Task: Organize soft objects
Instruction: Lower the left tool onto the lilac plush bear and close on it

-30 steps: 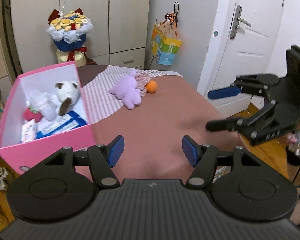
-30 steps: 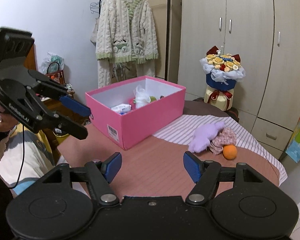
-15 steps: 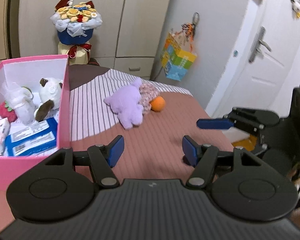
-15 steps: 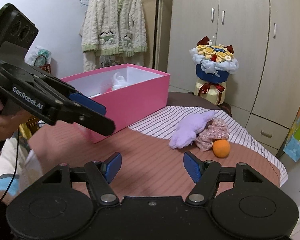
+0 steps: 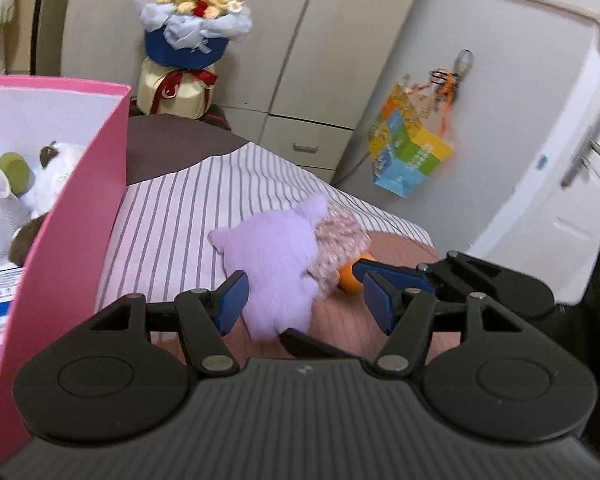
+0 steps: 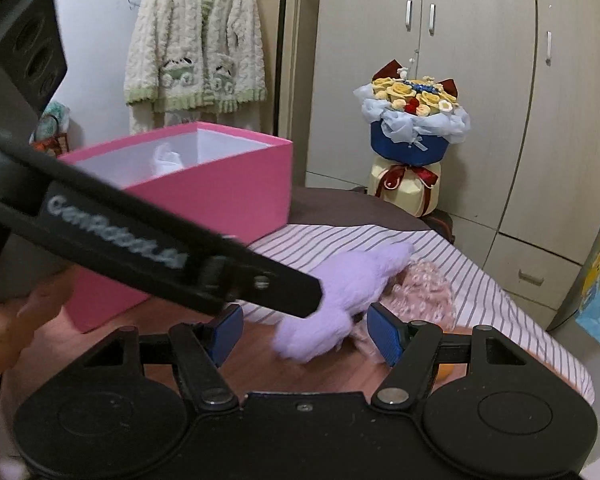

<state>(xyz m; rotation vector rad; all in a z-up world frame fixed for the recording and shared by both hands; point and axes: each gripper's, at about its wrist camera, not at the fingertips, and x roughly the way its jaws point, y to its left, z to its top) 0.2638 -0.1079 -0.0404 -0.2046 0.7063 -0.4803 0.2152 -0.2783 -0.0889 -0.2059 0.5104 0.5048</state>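
A purple plush toy (image 5: 276, 264) lies on the bed with a pink knitted item (image 5: 338, 240) and an orange ball (image 5: 350, 280) beside it. My left gripper (image 5: 306, 300) is open, its pads on either side of the plush's near end. My right gripper (image 6: 306, 330) is open too, close to the plush (image 6: 340, 300) and the knitted item (image 6: 420, 296). The right gripper's fingers (image 5: 396, 274) reach in from the right in the left wrist view. An open pink box (image 5: 72, 216) at left holds white plush toys (image 5: 24, 196).
A flower bouquet (image 5: 188, 28) stands behind the bed by the wardrobe. A colourful paper bag (image 5: 410, 156) hangs on the wall at right. A cardigan (image 6: 196, 44) hangs behind the box (image 6: 228, 188). The left gripper's arm (image 6: 152, 248) crosses the right wrist view.
Both grippers have moved forward across the bed and closed in on the purple plush. The box now sits at the left edge of the left view.
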